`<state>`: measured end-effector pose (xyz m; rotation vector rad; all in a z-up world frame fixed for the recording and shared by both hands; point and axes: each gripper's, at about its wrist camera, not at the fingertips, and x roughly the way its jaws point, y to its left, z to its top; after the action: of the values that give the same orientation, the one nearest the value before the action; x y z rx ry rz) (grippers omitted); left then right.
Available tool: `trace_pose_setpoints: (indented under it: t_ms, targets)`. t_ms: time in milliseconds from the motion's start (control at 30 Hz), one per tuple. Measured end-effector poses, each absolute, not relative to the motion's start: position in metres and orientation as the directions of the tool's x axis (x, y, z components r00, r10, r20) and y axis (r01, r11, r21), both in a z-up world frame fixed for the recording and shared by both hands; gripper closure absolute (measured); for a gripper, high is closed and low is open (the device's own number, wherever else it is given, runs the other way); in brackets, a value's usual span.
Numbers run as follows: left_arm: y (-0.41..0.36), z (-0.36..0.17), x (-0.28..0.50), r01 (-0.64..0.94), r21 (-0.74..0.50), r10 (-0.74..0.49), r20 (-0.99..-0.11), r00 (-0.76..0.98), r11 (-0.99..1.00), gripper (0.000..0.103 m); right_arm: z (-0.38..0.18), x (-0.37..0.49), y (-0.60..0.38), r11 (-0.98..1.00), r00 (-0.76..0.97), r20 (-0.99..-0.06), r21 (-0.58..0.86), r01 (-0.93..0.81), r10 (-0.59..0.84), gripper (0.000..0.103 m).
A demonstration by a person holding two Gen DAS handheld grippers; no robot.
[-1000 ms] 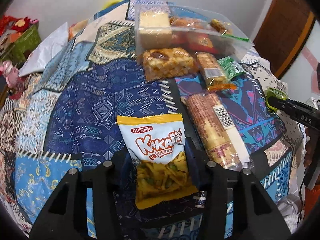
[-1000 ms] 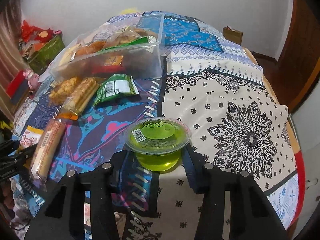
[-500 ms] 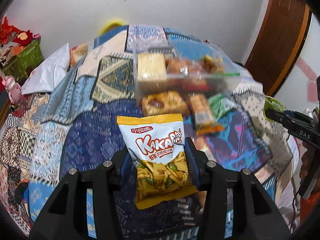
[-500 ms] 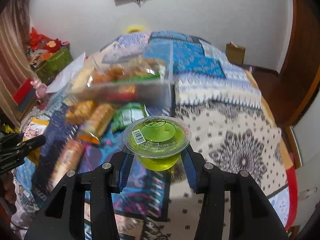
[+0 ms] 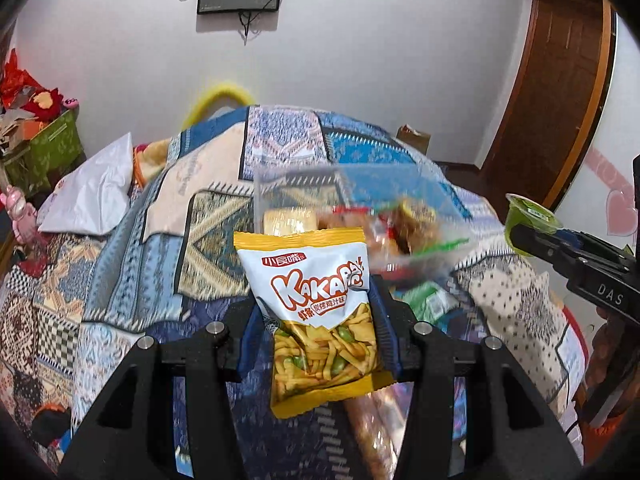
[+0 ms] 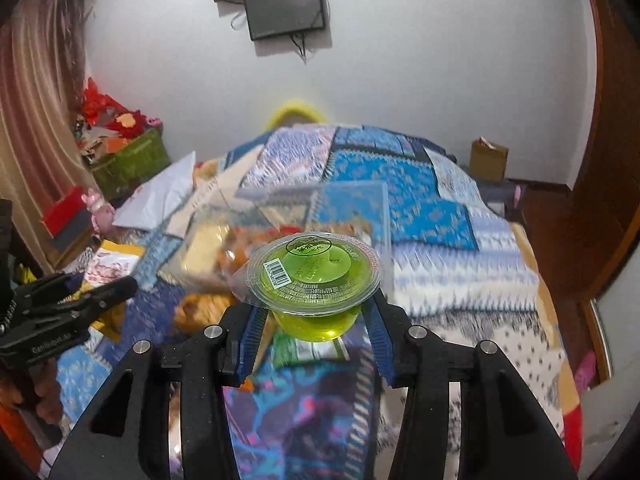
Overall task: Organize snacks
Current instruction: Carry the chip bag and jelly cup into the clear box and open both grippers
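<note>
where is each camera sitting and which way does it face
Left wrist: on the left tongs, facing along the bed toward the wall; they grip the snack bag; the right tongs show at right.
Right wrist: on the right tongs, facing the same wall, gripping the green jelly cup; the left tongs show at left.
Shared: clear container, wall screen.

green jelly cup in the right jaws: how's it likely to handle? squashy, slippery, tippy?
The jelly cup is likely slick: smooth clear plastic, held below its rim by the right gripper. The thin wall probably flexes if squeezed harder. The film lid looks puncture-prone. Its narrow rounded base and wide top suggest it may tip when set on the soft quilt.
</note>
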<state>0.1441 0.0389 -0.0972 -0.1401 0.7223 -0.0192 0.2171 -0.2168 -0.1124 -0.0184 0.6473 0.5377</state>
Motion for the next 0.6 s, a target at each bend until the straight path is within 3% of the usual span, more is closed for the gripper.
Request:
trace_pose_setpoints:
  t_ms: [600]
  targets:
    - [0.048, -0.104, 0.246, -0.035, -0.146, -0.069, -0.652, 0.755, 0.989, 0.054, -0.116, 0.283, -0.170, 0.836, 0.640, -0.564, 0.191, -0.514, 0.522, 0.059]
